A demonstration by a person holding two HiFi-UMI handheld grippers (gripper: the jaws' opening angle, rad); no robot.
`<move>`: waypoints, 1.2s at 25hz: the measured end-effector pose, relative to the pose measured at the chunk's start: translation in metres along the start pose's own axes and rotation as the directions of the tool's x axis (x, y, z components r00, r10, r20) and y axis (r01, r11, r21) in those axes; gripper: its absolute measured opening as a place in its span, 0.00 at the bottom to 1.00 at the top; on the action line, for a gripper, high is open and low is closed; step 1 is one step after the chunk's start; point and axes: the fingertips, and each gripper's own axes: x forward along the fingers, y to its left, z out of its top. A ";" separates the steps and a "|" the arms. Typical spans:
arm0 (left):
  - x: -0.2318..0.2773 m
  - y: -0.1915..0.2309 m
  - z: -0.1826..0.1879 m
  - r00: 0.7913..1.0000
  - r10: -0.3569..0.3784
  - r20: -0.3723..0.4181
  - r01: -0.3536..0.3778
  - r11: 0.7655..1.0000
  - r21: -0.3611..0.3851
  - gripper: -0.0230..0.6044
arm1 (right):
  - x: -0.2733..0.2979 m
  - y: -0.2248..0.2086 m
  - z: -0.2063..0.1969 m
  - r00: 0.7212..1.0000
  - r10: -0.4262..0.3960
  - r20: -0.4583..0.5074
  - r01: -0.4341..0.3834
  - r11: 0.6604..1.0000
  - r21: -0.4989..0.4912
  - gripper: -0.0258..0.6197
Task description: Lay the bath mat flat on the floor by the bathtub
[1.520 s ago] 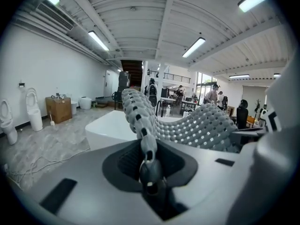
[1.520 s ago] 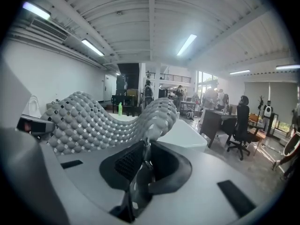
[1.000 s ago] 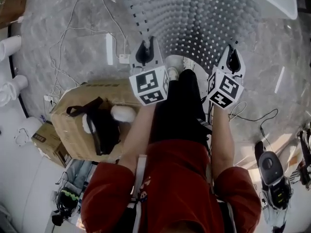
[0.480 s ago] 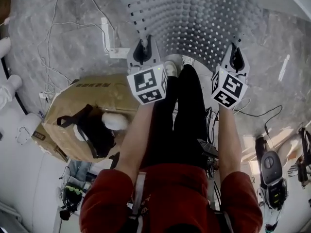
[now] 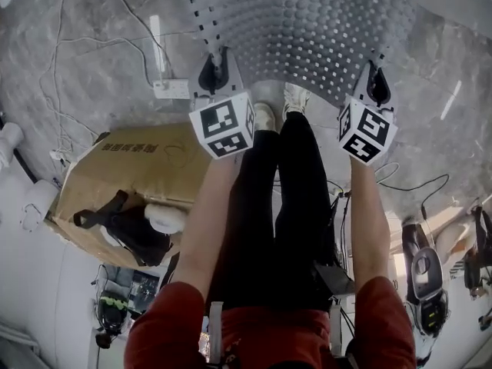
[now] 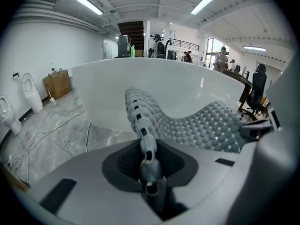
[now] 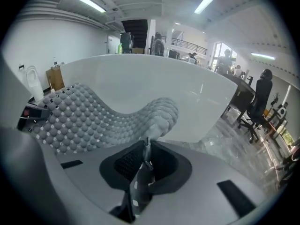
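Note:
The grey knobbly bath mat (image 5: 304, 29) hangs stretched between my two grippers above the marble floor, its near edge sagging between them in front of the white bathtub (image 6: 187, 90). My left gripper (image 5: 213, 75) is shut on the mat's near left corner (image 6: 145, 146), which is pinched between its jaws. My right gripper (image 5: 375, 85) is shut on the near right corner (image 7: 143, 172). In the right gripper view the mat (image 7: 93, 121) runs leftward in a wave. The person's shoes (image 5: 280, 106) stand just behind the mat's near edge.
A cardboard box (image 5: 131, 183) with black straps lies at the left of the person's legs. White cables and a power strip (image 5: 171, 89) run over the floor at left. More cables and devices (image 5: 419, 275) lie at right. Toilets (image 6: 30, 90) stand far left.
Both grippers and the mat have moved forward and slightly apart, away from the body. The view has tilted, so the tub rim has left the top of the head view.

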 end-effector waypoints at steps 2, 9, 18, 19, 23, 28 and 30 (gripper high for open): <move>0.021 0.000 -0.015 1.000 0.008 -0.007 -0.008 1.000 -0.005 0.16 | 0.022 -0.002 -0.014 1.000 -0.006 -0.013 0.006 1.000 -0.003 0.12; 0.092 -0.006 -0.067 1.000 0.002 -0.025 -0.002 1.000 -0.012 0.16 | 0.091 0.000 -0.063 0.999 -0.006 -0.038 0.004 0.999 -0.034 0.12; 0.171 -0.004 -0.124 0.999 0.002 -0.037 0.000 0.999 0.055 0.16 | 0.177 -0.016 -0.120 0.997 -0.020 -0.070 0.014 0.996 -0.084 0.12; 0.177 -0.004 -0.128 0.999 0.003 -0.034 -0.001 0.997 0.072 0.16 | 0.184 -0.016 -0.124 0.997 -0.020 -0.072 0.014 0.996 -0.089 0.12; 0.204 -0.004 -0.147 0.998 -0.001 -0.056 0.007 0.995 0.097 0.16 | 0.213 -0.015 -0.141 0.996 -0.012 -0.089 0.003 0.994 -0.110 0.12; 0.239 0.004 -0.170 0.996 0.006 -0.093 0.006 0.992 0.129 0.16 | 0.246 -0.011 -0.163 0.994 -0.007 -0.112 -0.015 0.981 -0.194 0.12; 0.250 0.015 -0.180 0.994 0.032 -0.106 -0.020 0.993 0.120 0.16 | 0.255 -0.014 -0.174 0.990 -0.023 -0.137 -0.004 0.981 -0.192 0.12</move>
